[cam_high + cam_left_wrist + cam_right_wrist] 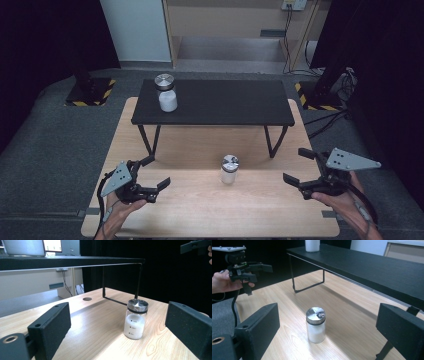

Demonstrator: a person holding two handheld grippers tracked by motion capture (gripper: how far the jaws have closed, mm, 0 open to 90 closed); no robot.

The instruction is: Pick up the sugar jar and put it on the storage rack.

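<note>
- Wooden table (200, 210) w/ a black raised shelf (215, 102) standing across its far half on thin legs.
- Second jar (166, 93) sits on the shelf, far-left end, metal lid, white contents; well apart from both grippers.
- Near jar (229, 169) stands upright on the tabletop, just in front of the shelf, roughly centre; long axis vertical, shiny metal lid on, white powder inside.
- Key relation: near jar lies between the two grippers, inboard of each. From the high view it looks about as far from one as from the other, maybe a shade nearer the right; hard to call.
- Left gripper (156, 172): held low over the near-left part of the table, jaws spread wide, nothing between the pads, pointing in toward centre. In the left gripper view the jar (135, 318) sits ahead, right of mid-gap, apart from both pads.
- Right gripper (300, 167): at the near-right table edge, jaws likewise spread, empty, aimed inward. In the right gripper view the jar (315, 324) stands ahead betw. the jaws, a bit left of centre, untouched.
- Judgement: right is better lined up; a straight push fwd w/ jaws level should bracket the jar body below the lid.
- Risk: jar is tall and narrow, a pad clipping it could tip it.
</note>
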